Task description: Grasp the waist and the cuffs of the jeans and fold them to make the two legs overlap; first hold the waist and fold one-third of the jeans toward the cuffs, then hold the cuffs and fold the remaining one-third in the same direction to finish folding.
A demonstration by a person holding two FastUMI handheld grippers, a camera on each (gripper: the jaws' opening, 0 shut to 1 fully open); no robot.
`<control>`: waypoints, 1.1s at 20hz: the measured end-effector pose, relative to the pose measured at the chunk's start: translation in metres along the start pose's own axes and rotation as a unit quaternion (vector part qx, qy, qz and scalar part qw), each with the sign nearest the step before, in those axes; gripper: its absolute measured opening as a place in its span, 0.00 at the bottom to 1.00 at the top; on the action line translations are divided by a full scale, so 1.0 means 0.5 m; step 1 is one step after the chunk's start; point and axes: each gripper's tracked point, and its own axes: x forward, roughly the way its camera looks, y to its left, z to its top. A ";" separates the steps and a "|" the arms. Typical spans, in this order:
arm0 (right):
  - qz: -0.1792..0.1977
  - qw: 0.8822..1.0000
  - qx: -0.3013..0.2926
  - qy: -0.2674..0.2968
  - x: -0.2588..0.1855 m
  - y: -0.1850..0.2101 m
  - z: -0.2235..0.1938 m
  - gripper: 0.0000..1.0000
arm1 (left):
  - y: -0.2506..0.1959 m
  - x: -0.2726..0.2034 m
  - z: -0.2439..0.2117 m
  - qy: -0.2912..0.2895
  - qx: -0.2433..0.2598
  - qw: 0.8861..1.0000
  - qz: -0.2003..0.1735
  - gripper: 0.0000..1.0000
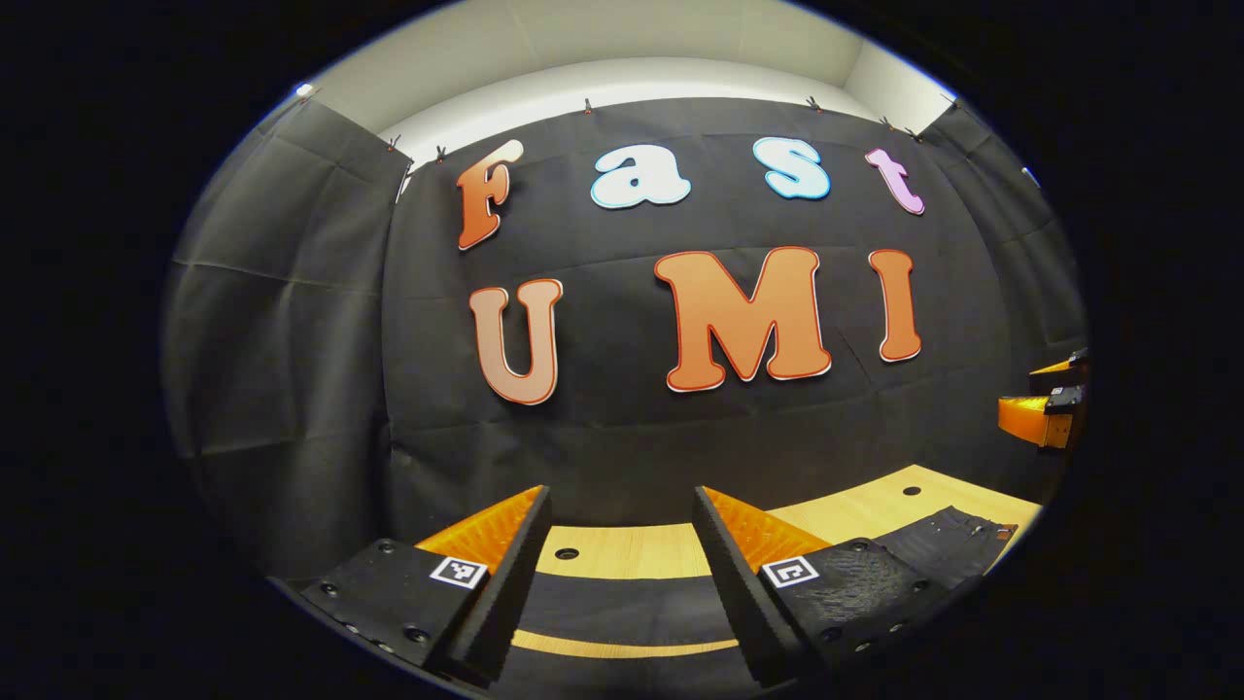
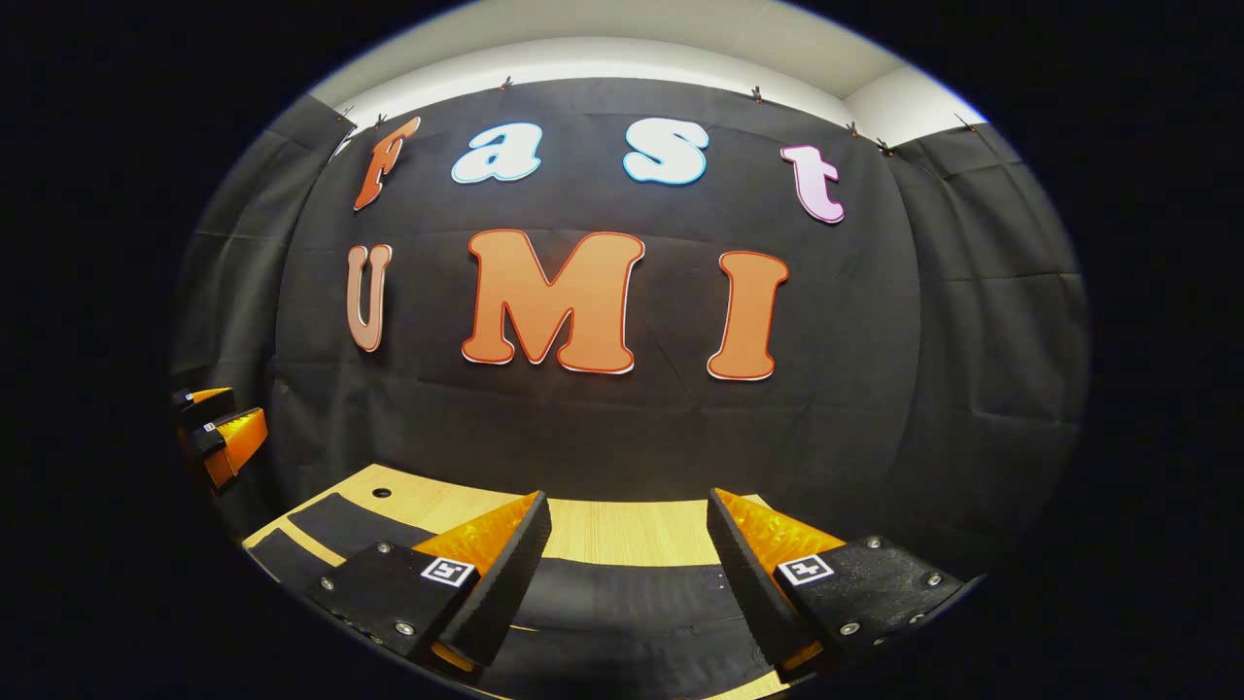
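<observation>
Dark denim jeans [image 1: 622, 608] lie flat on the wooden desk [image 1: 875, 510], still unfolded. Left gripper [image 1: 617, 544] hovers above them, fingers spread, empty; right gripper [image 2: 627, 554] likewise (waist end seems nearer it). Risk: pinching one layer only, so legs slide out of line. No containers in view.

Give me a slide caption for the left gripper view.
Left gripper open above dark jeans spread on the wooden table, right gripper raised alongside.
</observation>
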 end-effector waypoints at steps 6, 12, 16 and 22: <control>-0.032 0.999 -0.001 0.013 0.002 -0.056 -0.014 0.98 | 0.057 0.004 -0.039 0.027 -0.011 0.999 0.014 0.96; -0.073 0.995 -0.009 0.073 0.000 -0.132 -0.079 0.98 | 0.207 -0.004 -0.144 0.107 -0.035 0.992 0.063 0.99; -0.087 0.987 0.037 0.130 -0.002 -0.149 -0.133 0.98 | 0.312 -0.024 -0.246 0.178 -0.051 0.980 0.076 0.99; -0.132 0.939 0.159 0.275 -0.023 -0.179 -0.296 0.98 | 0.394 -0.057 -0.450 0.321 -0.127 0.937 0.059 0.99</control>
